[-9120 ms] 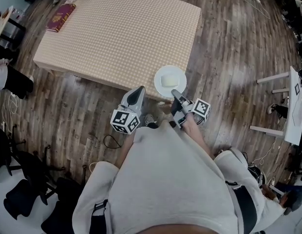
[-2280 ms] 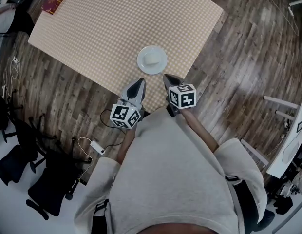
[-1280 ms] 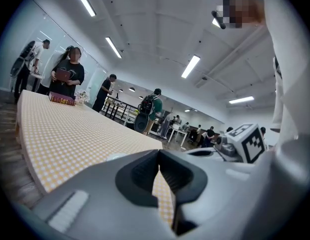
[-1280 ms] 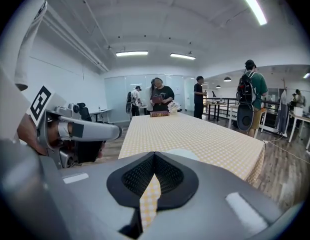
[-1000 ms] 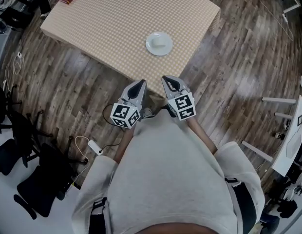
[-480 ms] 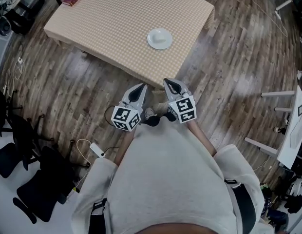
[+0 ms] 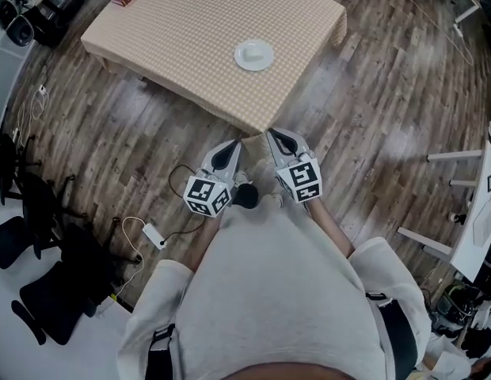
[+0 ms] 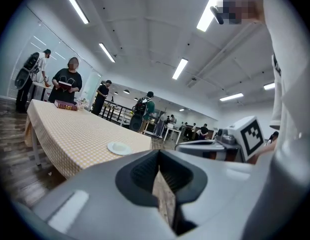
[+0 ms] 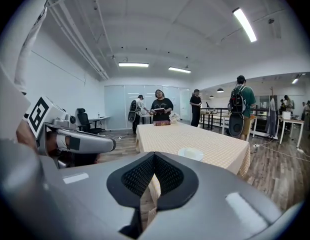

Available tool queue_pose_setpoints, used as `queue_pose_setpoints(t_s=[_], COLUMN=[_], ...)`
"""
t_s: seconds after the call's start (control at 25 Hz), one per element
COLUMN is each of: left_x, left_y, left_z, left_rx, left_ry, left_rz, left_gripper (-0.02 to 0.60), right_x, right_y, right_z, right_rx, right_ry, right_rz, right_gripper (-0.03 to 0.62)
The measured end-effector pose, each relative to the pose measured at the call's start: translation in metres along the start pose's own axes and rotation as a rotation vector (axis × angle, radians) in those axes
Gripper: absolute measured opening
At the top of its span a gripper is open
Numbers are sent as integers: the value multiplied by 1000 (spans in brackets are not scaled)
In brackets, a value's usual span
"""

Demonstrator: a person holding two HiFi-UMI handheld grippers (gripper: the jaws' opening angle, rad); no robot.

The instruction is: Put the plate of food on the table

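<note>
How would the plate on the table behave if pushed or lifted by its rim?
Probably rigid and breakable: the plate looks like a shallow white dish. Pushed, it may drag on the cloth and ruck it. Lifted by one edge, it could tilt and shed the food.

A dark wood-plank floor (image 7: 388, 93) runs throughout, with black office chairs (image 7: 51, 303) and loose cables (image 7: 133, 225) near left, a white desk (image 7: 477, 212) at right, white walls (image 9: 60, 79), a far glass partition (image 9: 117, 104), and strip lights (image 9: 244, 24) overhead.
</note>
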State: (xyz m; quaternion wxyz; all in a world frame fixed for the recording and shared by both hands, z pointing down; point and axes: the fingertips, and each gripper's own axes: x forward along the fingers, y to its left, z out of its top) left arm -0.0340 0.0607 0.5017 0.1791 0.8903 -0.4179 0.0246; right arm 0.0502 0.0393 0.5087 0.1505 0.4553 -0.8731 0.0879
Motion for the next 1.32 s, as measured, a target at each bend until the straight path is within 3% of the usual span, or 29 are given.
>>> queue_pose_setpoints(t_s=[0.48, 1.32], left_x=[-27, -40], left_y=[-86, -112], left_z=[-40, -39], left_rx=[11, 43], left_ry=[9, -39], left_rz=[-17, 3], left_gripper=[8, 8], right_x=[-84, -112], right_y=[20, 19], right_z=[-41, -37], right_rx=[43, 22], right_ry=[-13, -63], right_rz=[-4, -20], right_gripper=[-3, -3])
